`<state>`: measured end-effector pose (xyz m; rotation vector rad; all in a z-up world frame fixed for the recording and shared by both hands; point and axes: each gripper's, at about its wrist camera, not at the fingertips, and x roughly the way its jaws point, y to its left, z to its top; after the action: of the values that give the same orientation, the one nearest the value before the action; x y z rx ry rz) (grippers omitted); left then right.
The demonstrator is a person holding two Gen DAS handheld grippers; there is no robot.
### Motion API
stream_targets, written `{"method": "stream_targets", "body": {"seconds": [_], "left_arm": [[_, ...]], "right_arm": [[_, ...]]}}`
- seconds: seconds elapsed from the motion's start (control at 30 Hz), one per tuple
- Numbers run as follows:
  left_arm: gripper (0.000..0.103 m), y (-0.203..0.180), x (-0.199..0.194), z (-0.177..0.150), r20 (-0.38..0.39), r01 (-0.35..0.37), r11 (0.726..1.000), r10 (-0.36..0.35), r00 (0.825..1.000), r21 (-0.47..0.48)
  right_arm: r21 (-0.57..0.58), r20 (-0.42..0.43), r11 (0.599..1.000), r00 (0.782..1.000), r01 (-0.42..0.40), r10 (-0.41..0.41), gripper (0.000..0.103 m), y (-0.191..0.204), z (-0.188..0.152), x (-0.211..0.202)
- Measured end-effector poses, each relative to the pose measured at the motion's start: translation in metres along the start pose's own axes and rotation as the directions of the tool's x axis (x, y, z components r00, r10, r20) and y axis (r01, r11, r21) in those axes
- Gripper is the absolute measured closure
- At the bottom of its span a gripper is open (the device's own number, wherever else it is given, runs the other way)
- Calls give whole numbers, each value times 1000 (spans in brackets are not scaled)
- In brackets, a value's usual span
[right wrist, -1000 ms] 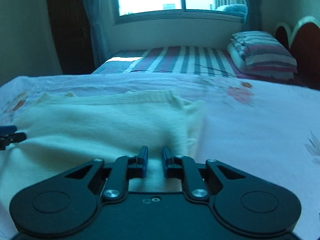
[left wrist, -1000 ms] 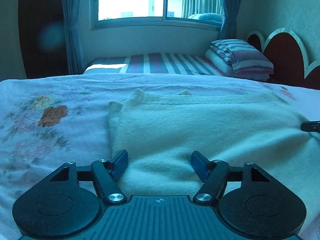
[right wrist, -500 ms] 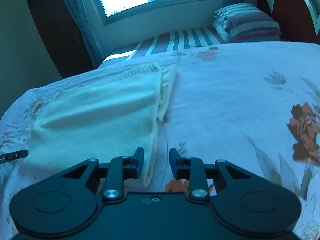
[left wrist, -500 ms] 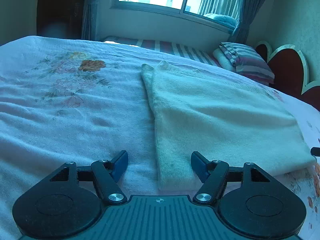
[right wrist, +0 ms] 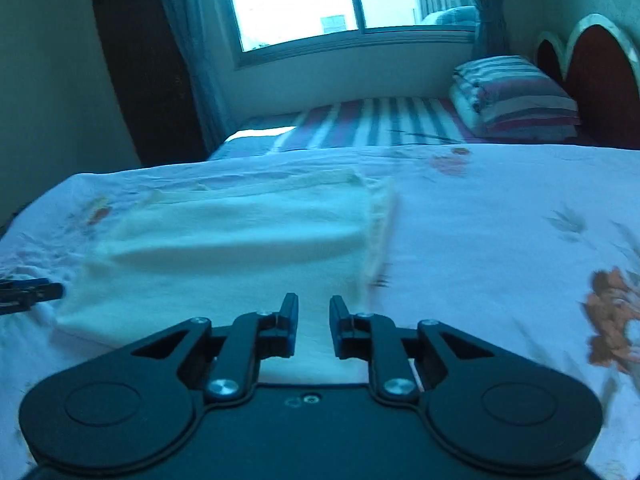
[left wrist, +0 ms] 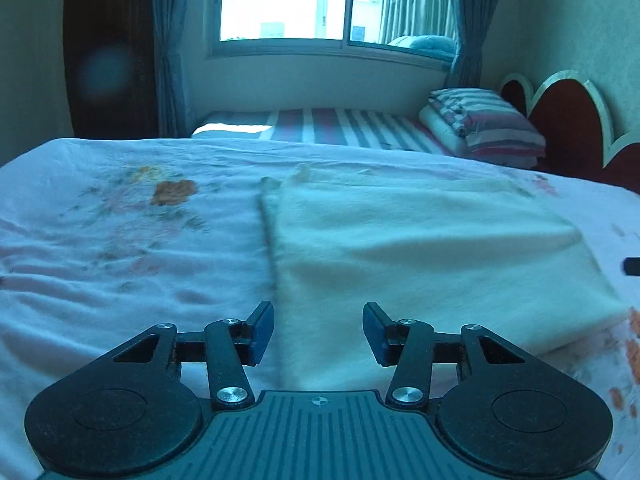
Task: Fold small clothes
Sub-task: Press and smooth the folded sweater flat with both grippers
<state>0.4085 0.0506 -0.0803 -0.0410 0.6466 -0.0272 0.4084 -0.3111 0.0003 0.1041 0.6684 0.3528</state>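
Sunlight comes through a big window (left wrist: pixel 316 0) behind a bed with a white flowery bedspread (left wrist: pixel 100 240). From the left wrist view, a folded, fluffy cream-white piece of clothing (left wrist: pixel 420 248) lies flat on the bedspread. The left tool (left wrist: pixel 318 330) is wide apart and holds nothing, its tips over the clothing's near left corner.

From the right wrist view, the same clothing (right wrist: pixel 240 248) lies on the bedspread (right wrist: pixel 500 220). The right tool (right wrist: pixel 314 320) is a little apart and empty, at the clothing's near right corner. A striped pillow (right wrist: pixel 516 96) sits far behind the clothing.
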Motion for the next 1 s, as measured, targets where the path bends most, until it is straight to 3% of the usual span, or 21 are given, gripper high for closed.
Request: {"method": "stream_targets", "body": {"seconds": [0.07, 0.13, 0.2, 0.37, 0.43, 0.57, 0.7, 0.8, 1.0], "left_arm": [[54, -26, 11, 3, -6, 35, 999, -35, 999, 0], [49, -50, 20, 1, -16, 51, 999, -51, 999, -8], [25, -65, 24, -3, -15, 59, 998, -60, 998, -12], [25, -82, 36, -22, -68, 13, 1000, -13, 998, 0], [24, -86, 34, -27, -51, -2, 999, 4, 999, 49], [24, -73, 28, -25, -54, -26, 999, 28, 998, 33], [24, -35, 18, -33, -56, -72, 997, 72, 996, 3], [24, -21, 14, -39, -55, -75, 997, 75, 996, 3], [24, -30, 7, -30, -38, -104, 995, 105, 994, 6]], "right_arm": [[-44, -40, 997, 997, -64, 62, 84, 34, -3, 25], [-102, -53, 992, 996, -77, 72, 85, 62, -9, 42], [-103, -42, 989, 994, -103, 99, 85, 76, -13, 50], [-85, -101, 990, 990, -108, 100, 90, 82, -25, 64], [-141, -103, 986, 992, -93, 79, 91, 84, -31, 61], [-130, -68, 991, 996, 42, -52, 91, 64, -28, 47], [-66, -73, 983, 982, 172, -176, 87, 10, -36, 19], [-9, -73, 985, 982, 172, -172, 89, -17, -45, 4], [-50, -41, 983, 983, 178, -180, 84, 1, -37, -1]]}}
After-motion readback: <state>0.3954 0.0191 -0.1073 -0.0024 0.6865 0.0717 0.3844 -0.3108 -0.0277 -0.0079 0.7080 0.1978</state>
